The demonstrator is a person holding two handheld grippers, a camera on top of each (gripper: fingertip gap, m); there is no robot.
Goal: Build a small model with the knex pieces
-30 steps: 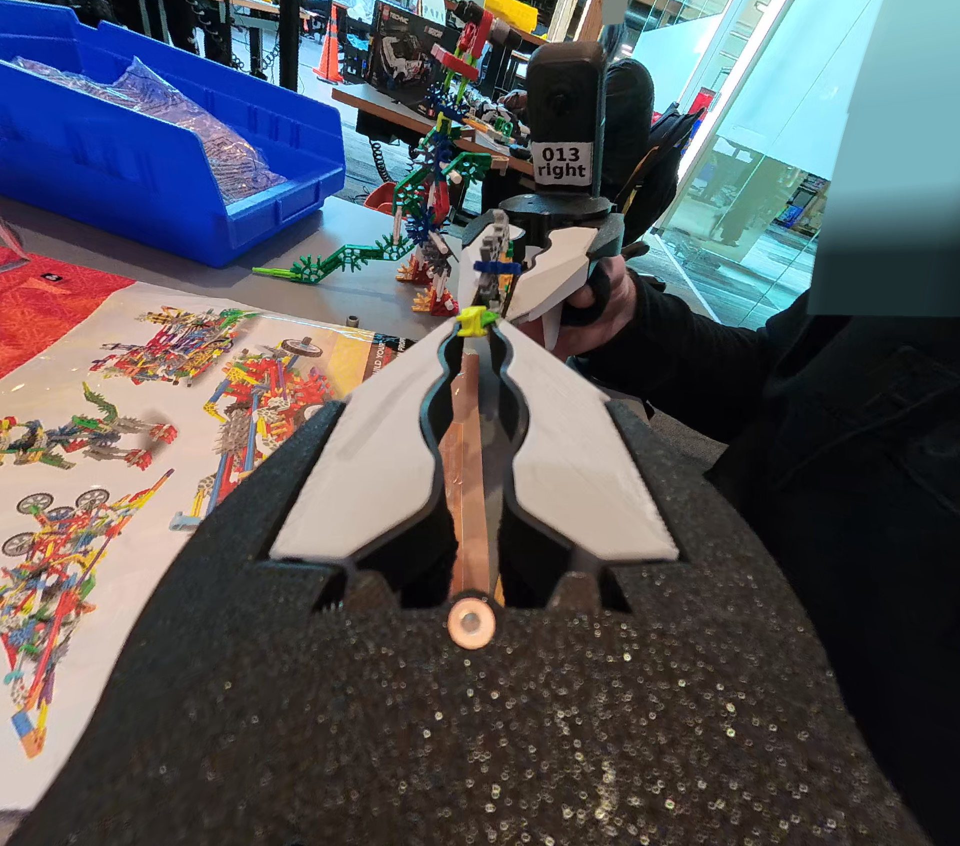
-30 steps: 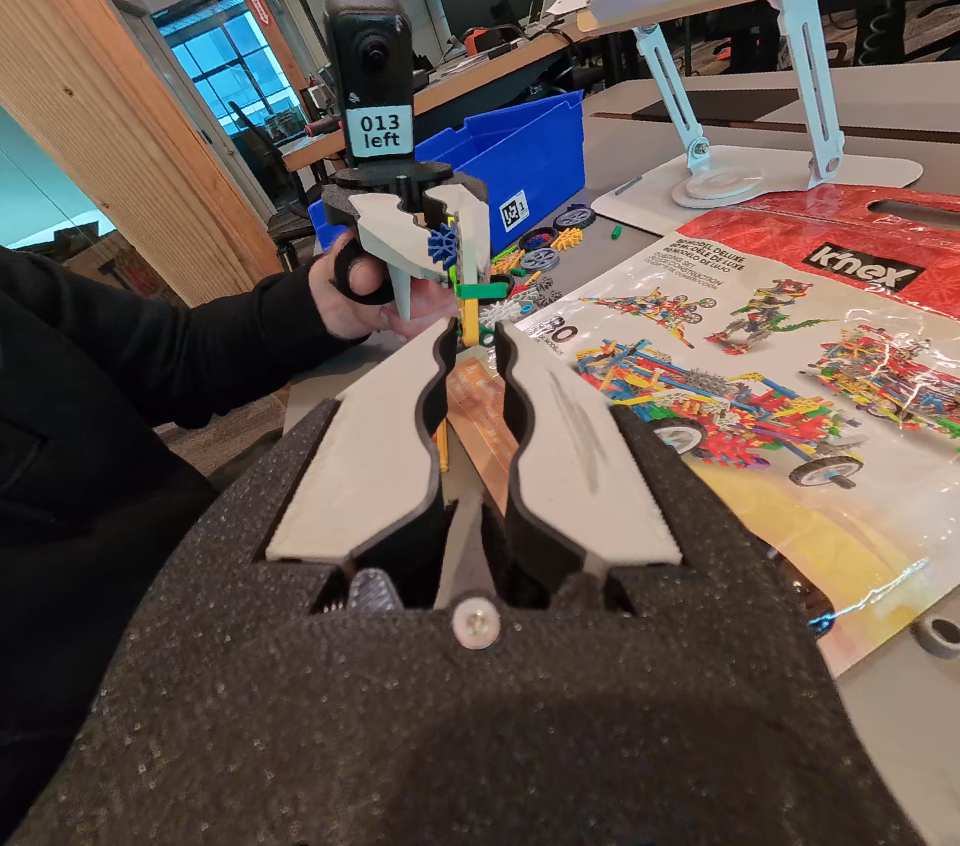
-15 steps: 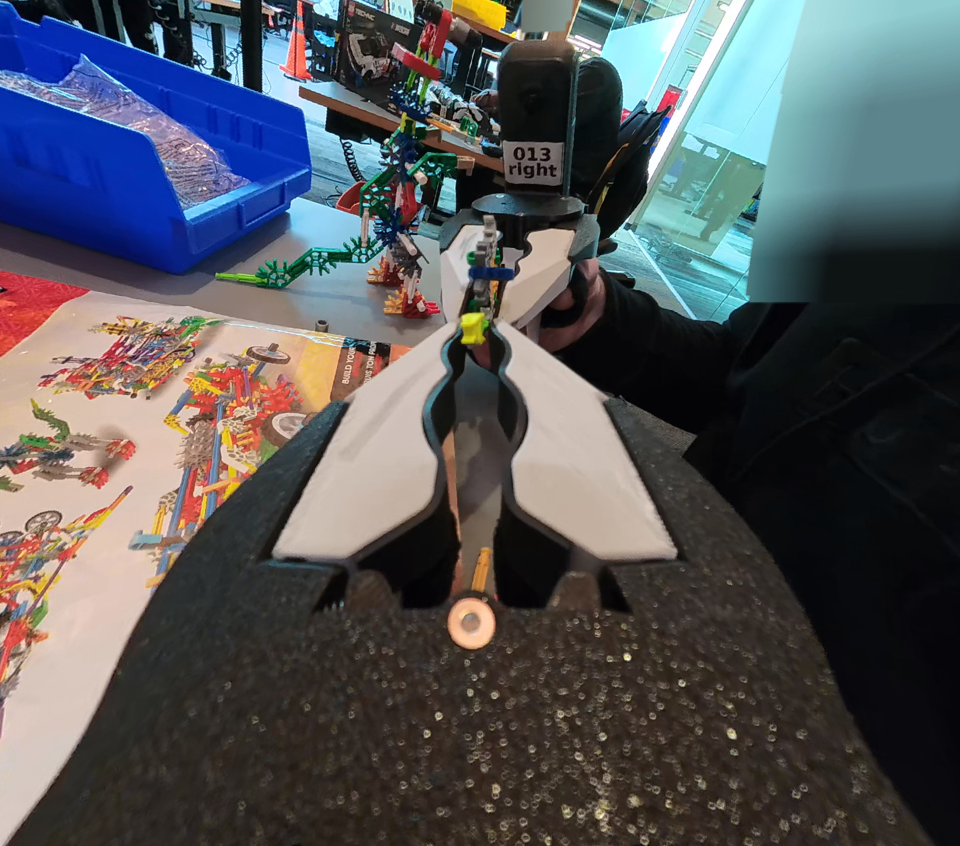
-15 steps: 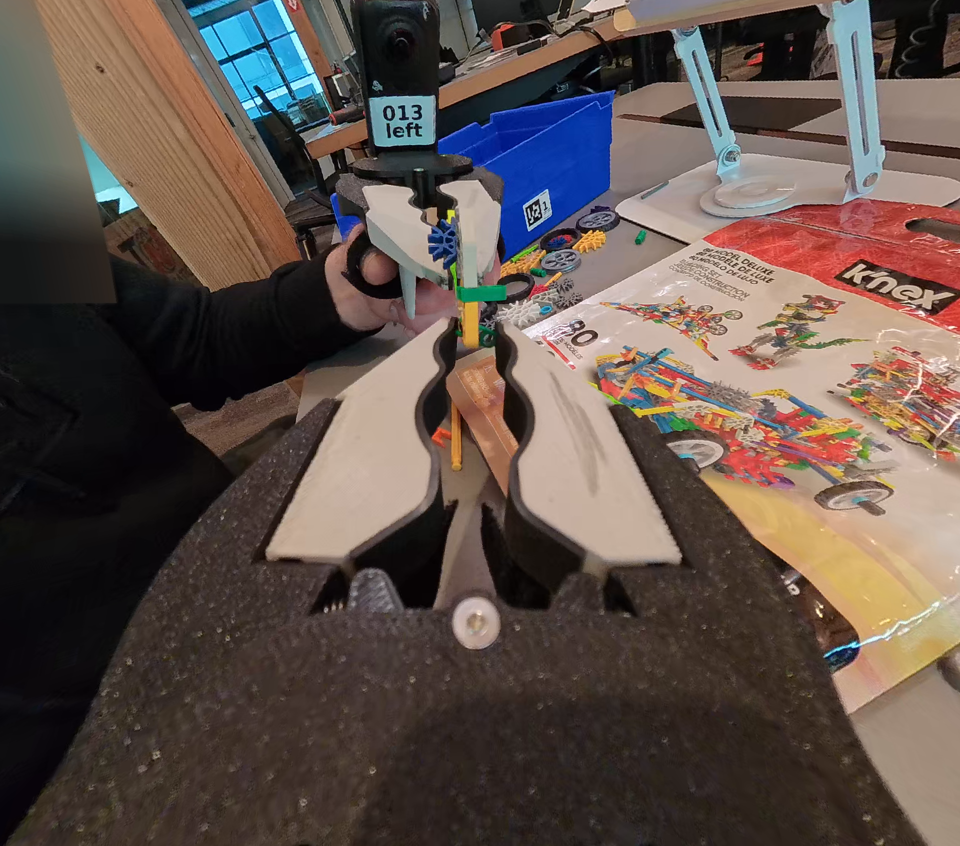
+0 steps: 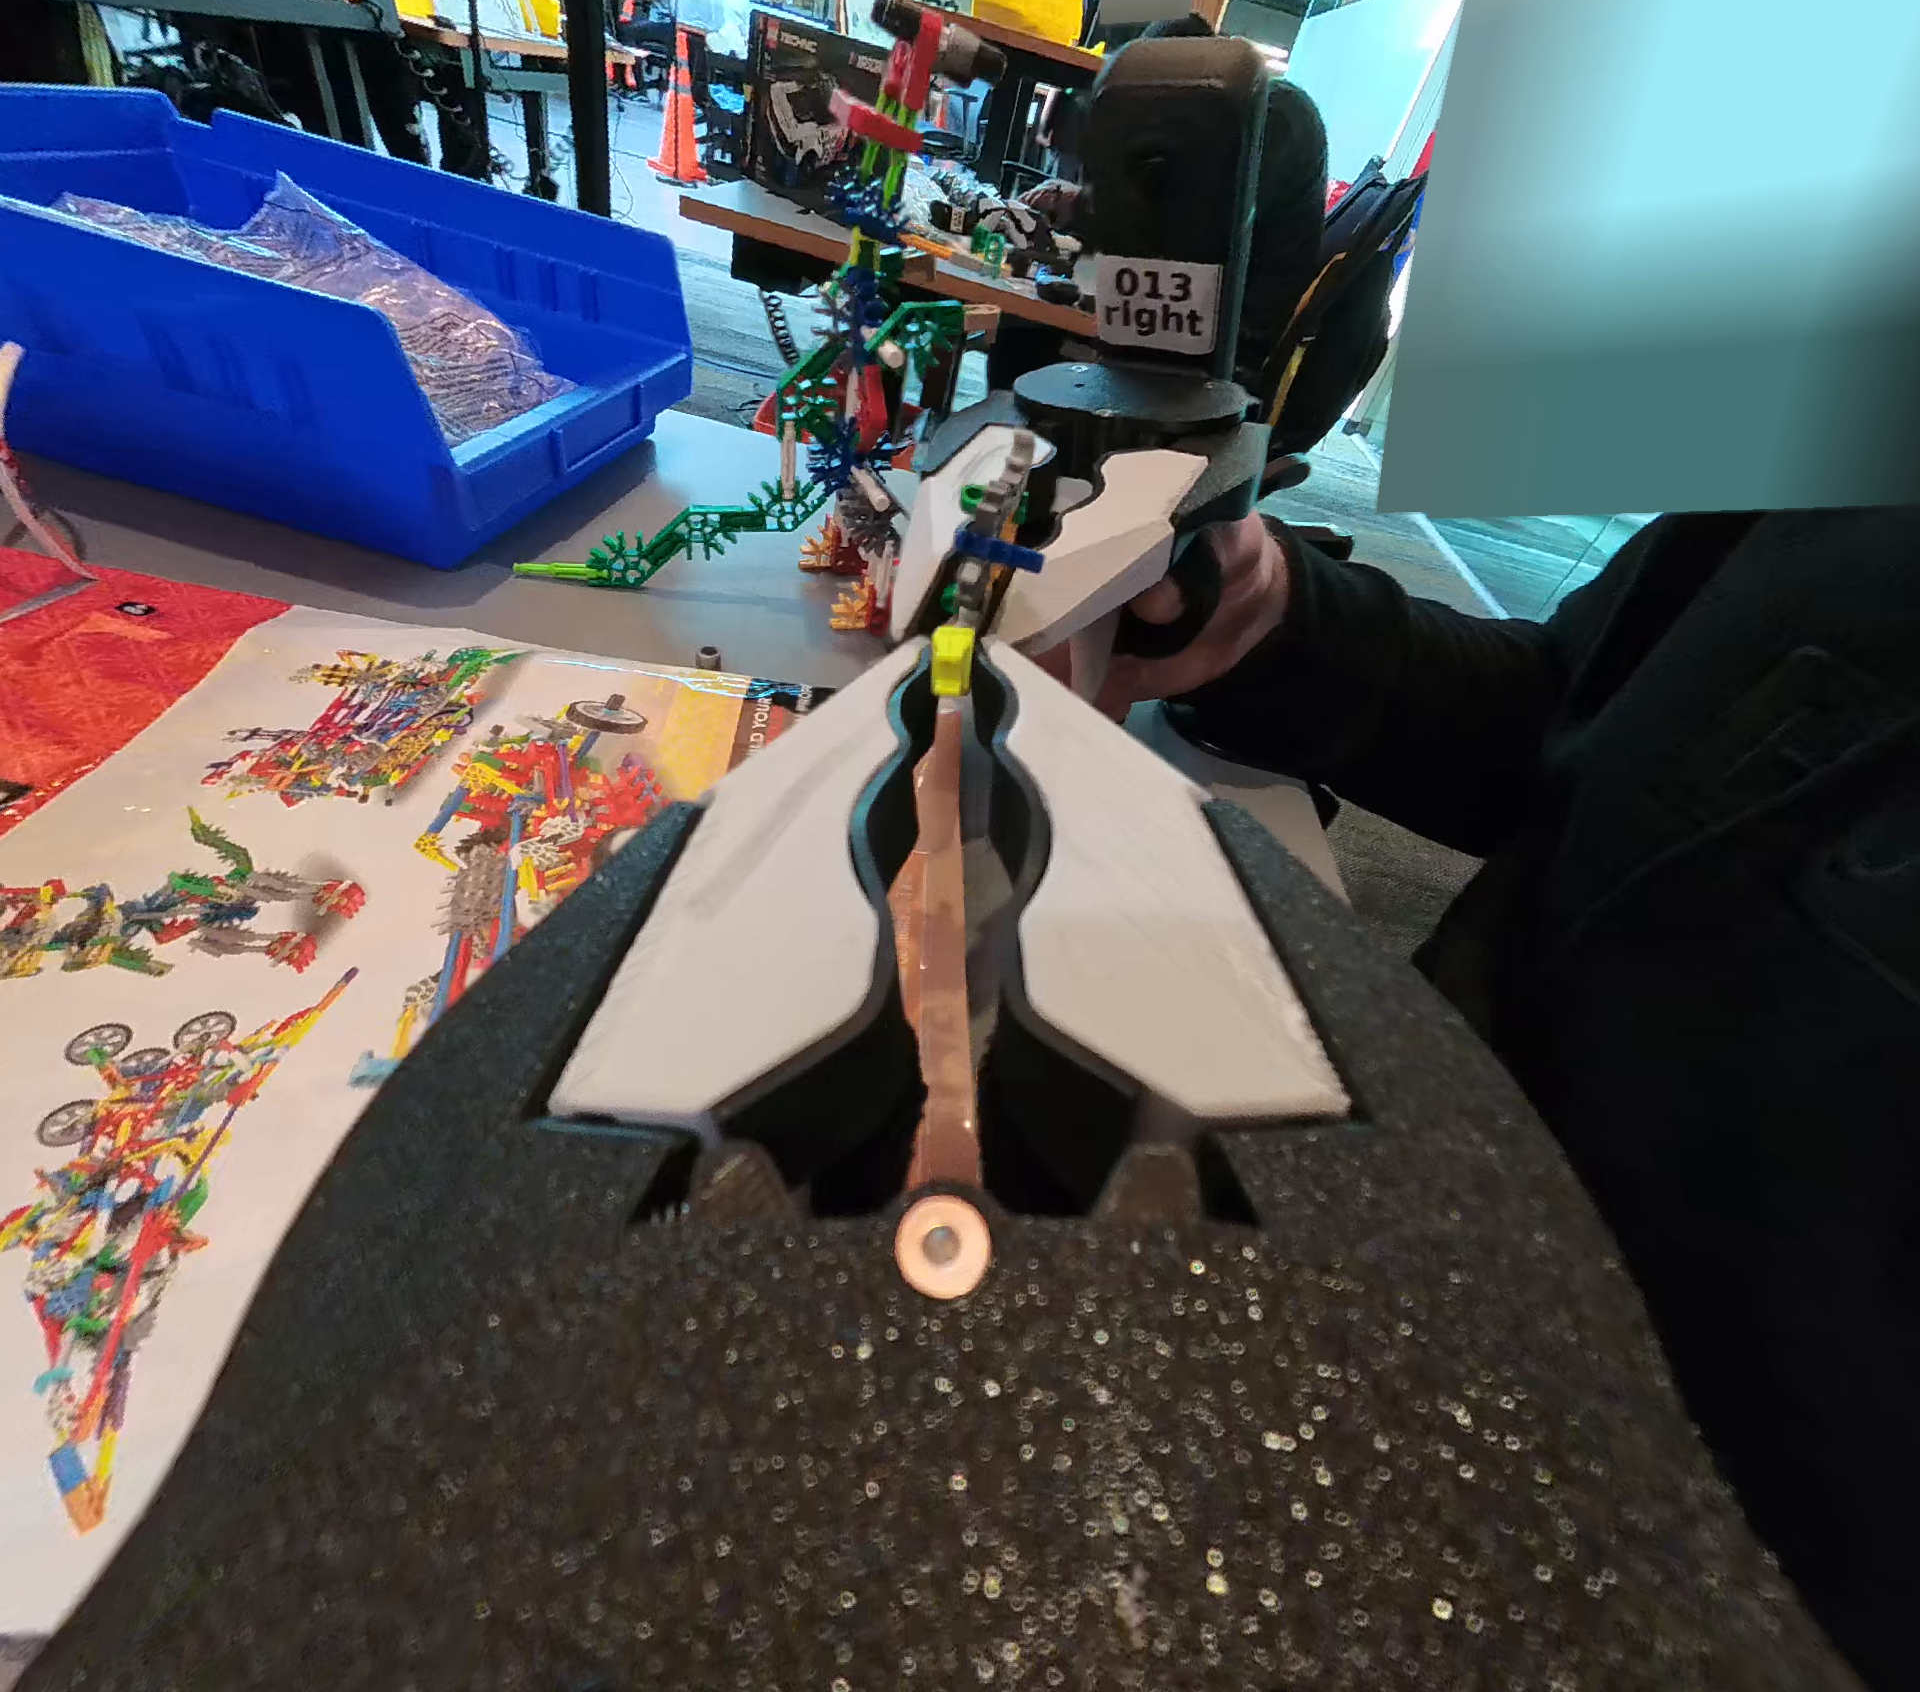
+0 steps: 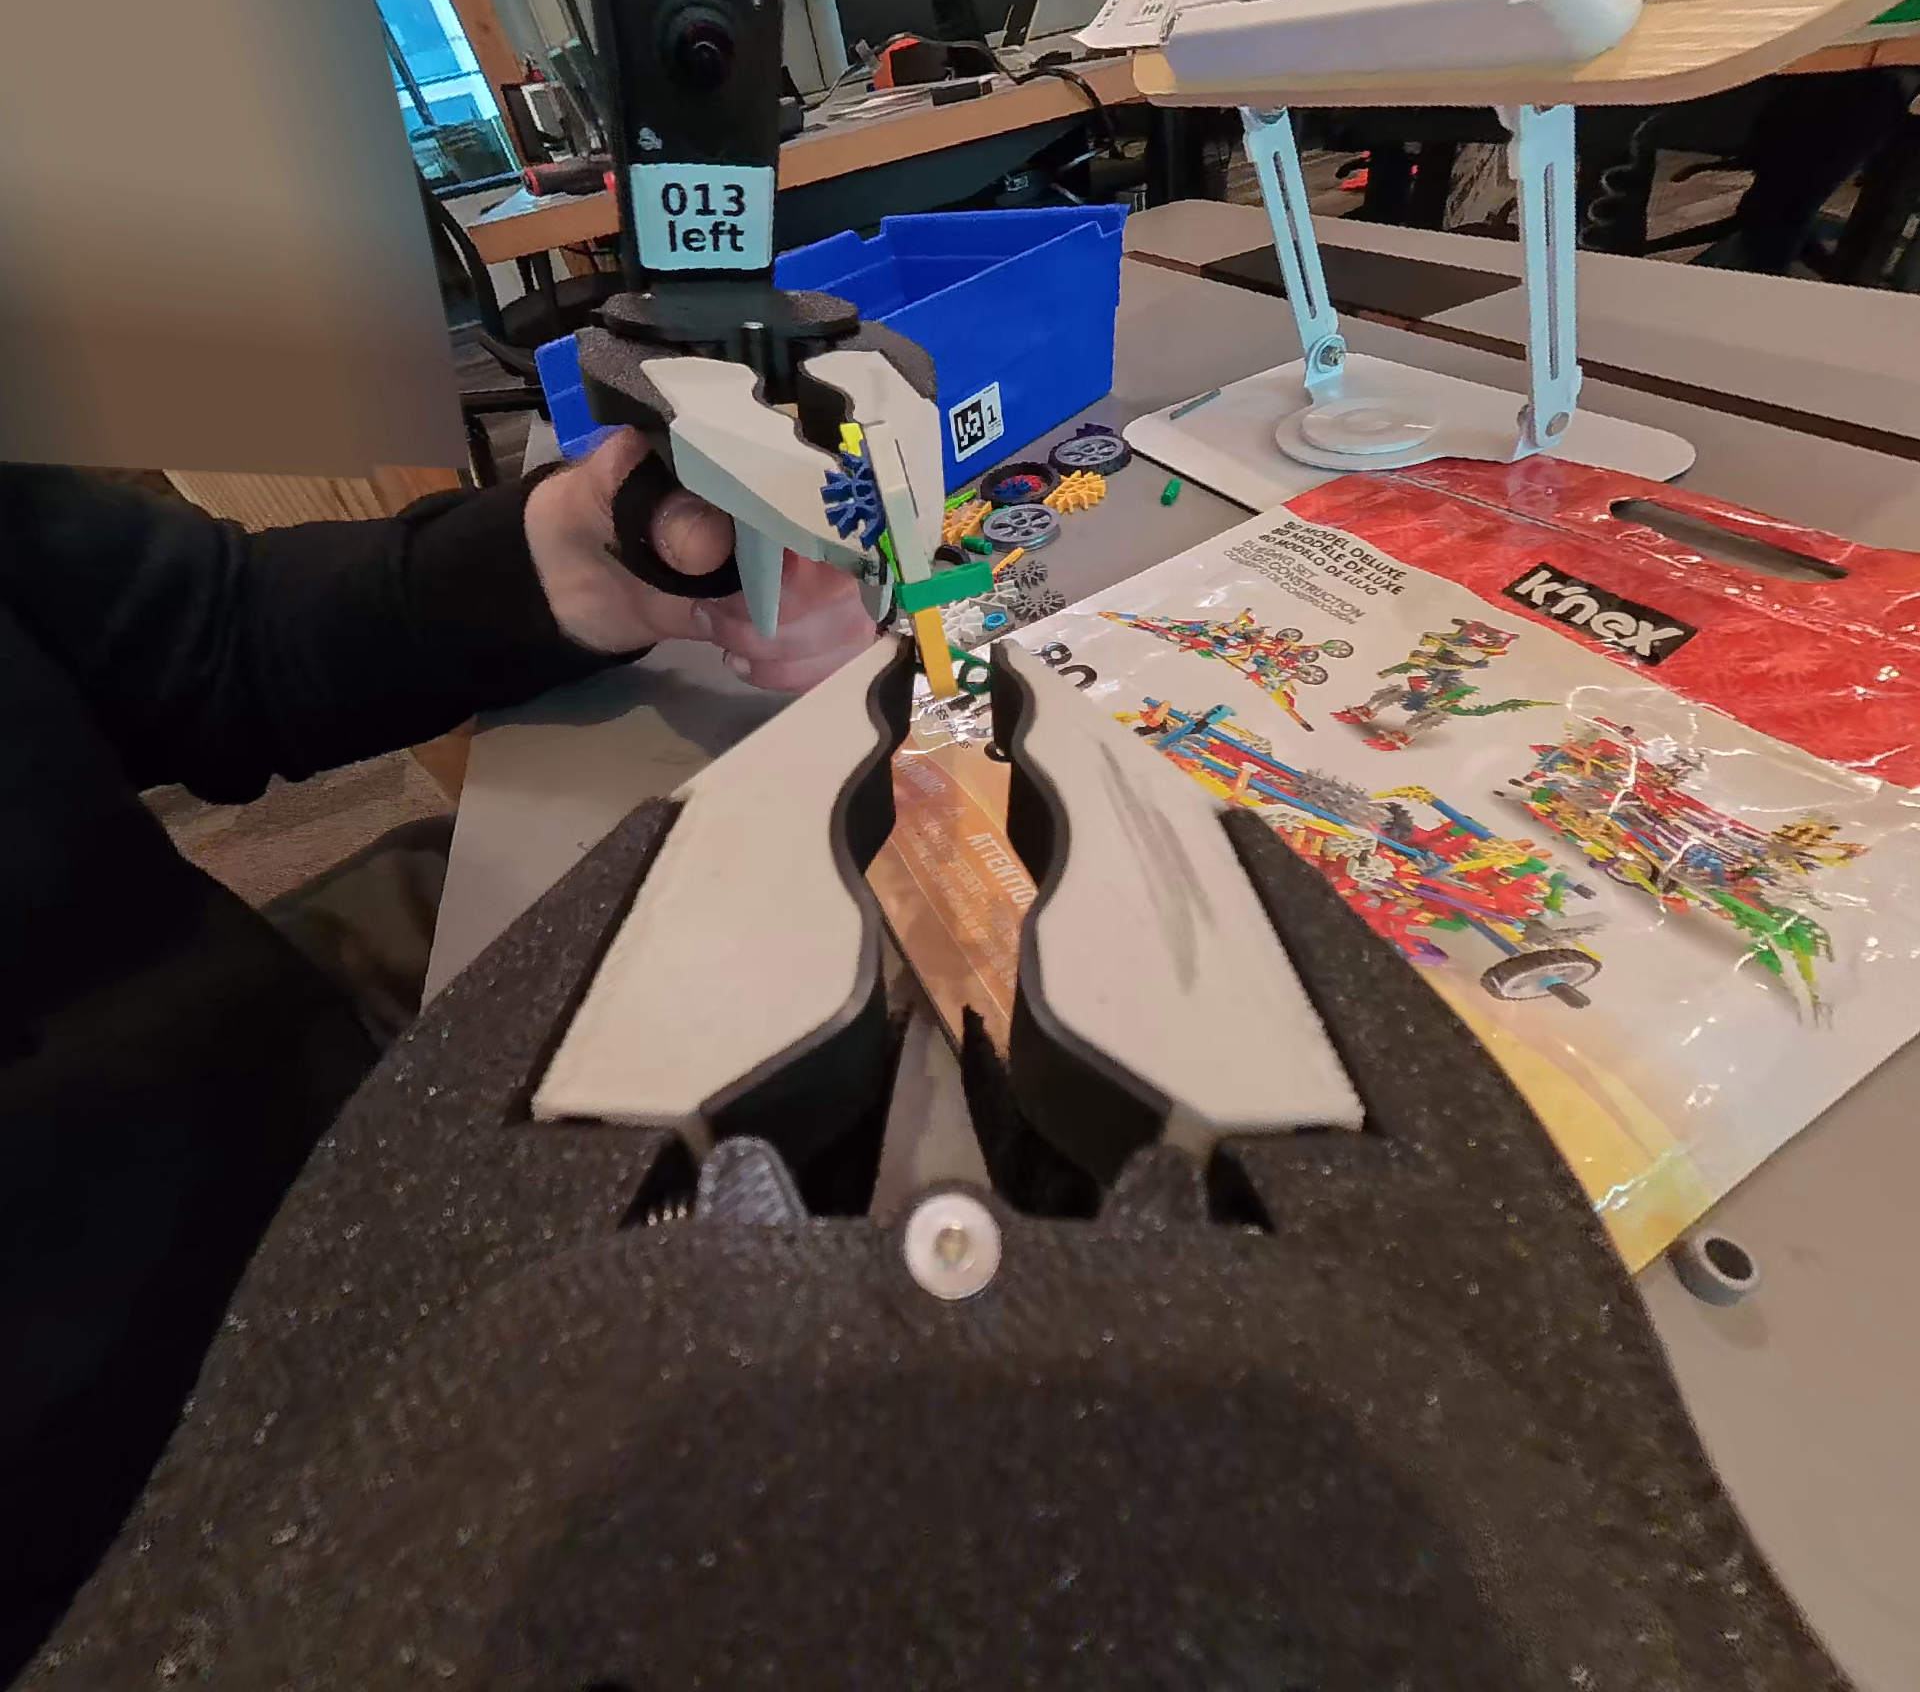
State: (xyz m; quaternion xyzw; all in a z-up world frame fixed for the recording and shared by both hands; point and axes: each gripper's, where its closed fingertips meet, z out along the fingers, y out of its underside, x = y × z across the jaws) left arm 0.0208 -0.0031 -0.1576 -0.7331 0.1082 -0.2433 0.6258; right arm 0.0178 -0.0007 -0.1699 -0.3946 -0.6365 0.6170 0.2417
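My left gripper is shut on a small rod-and-connector assembly; a yellow piece shows at its tips. In the right wrist view the left gripper holds a blue snowflake connector, with a green clip and a yellow rod running down from it. My right gripper meets it tip to tip, its fingers a narrow gap apart around the yellow rod's end. In the left wrist view the right gripper has grey pieces and a blue clip between its fingers. Both are above the table.
A printed plastic bag lies flat on the grey table. A blue bin stands behind it. A built toy model stands near the far edge. A white stand holds a booklet. Loose wheels and connectors lie by the bin. The tips of both grippers are at nearly the same place.
Both grippers stay tip to tip with the same grip. The left gripper has tilted and swung a little, so the bin and model sit further right in its view.
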